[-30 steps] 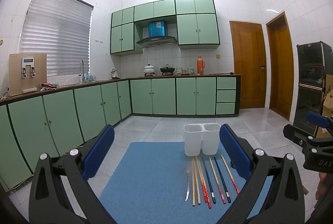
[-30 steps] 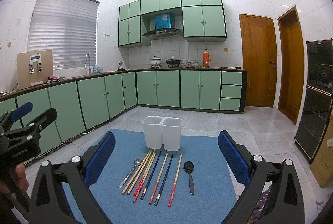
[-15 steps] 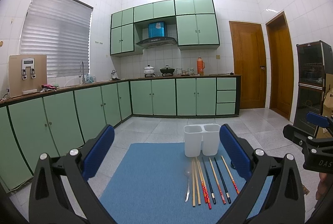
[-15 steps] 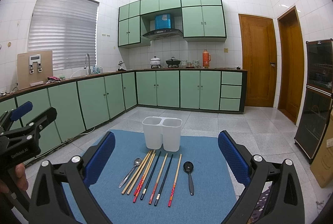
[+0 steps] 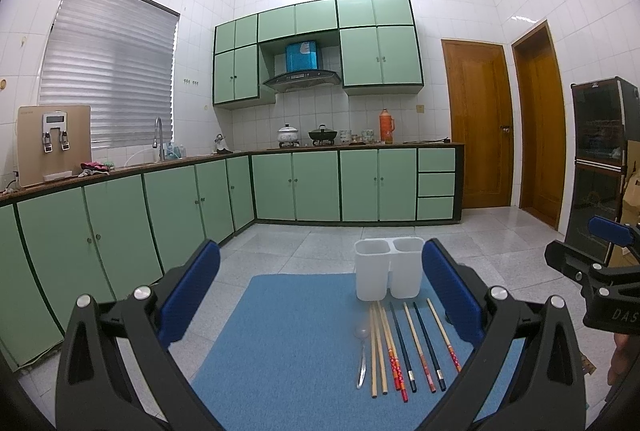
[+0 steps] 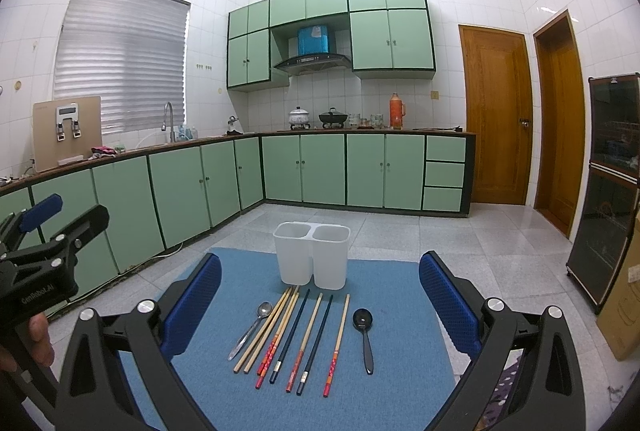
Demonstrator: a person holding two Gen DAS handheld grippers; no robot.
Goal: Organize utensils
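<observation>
Two grippers hung over a blue mat [image 6: 400, 311]: the left gripper [image 5: 320, 283] and the right gripper [image 6: 320, 287] both stood wide open, holding nothing. At the mat's far edge stood a white two-cup holder [image 6: 311, 255], both cups empty as far as could be seen. Just in front of it lay a row of chopsticks [image 6: 296, 335], side by side. A steel spoon [image 6: 252, 329] lay just left of them, a black spoon [image 6: 365, 333] just right.
</observation>
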